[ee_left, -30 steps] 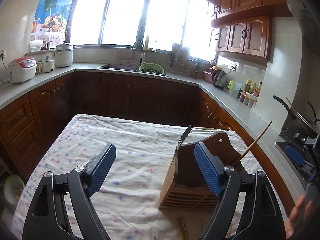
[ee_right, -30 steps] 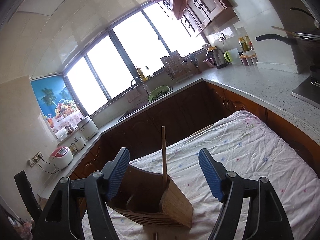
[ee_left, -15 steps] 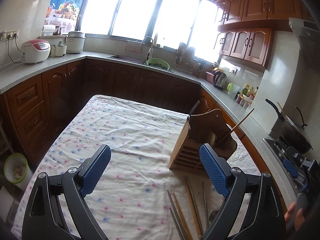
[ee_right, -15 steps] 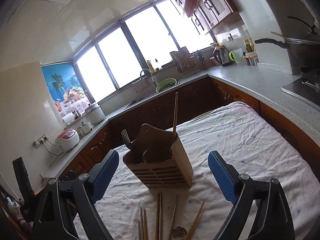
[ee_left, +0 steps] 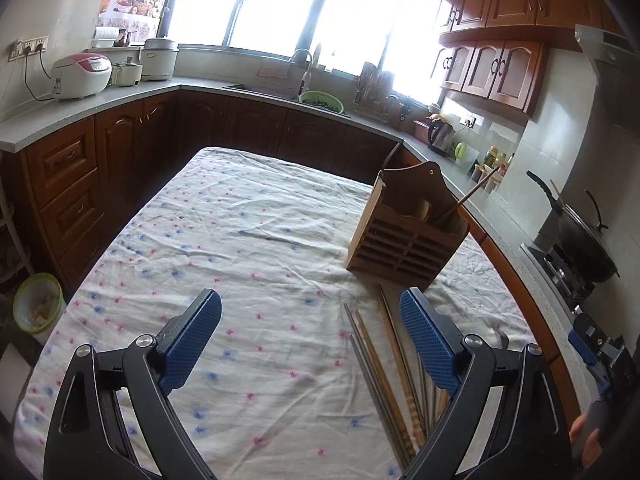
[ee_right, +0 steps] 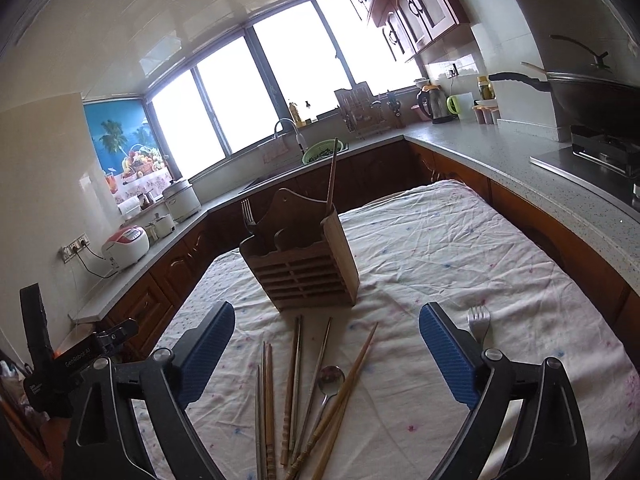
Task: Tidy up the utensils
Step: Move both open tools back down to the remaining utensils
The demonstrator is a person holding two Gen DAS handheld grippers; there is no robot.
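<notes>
I see both claws gaping, holding nothing: left claw [ee_left: 310, 344] lower centre, right claw [ee_right: 326, 350] still widening. Chopsticks [ee_right: 294, 384] lie lower centre on the bench [ee_right: 460, 264], below the wooden holder [ee_right: 304, 268] at mid-frame.

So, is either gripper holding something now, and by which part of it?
Nothing is held. The left gripper and right gripper are empty, jaws wide above the chopsticks.
</notes>
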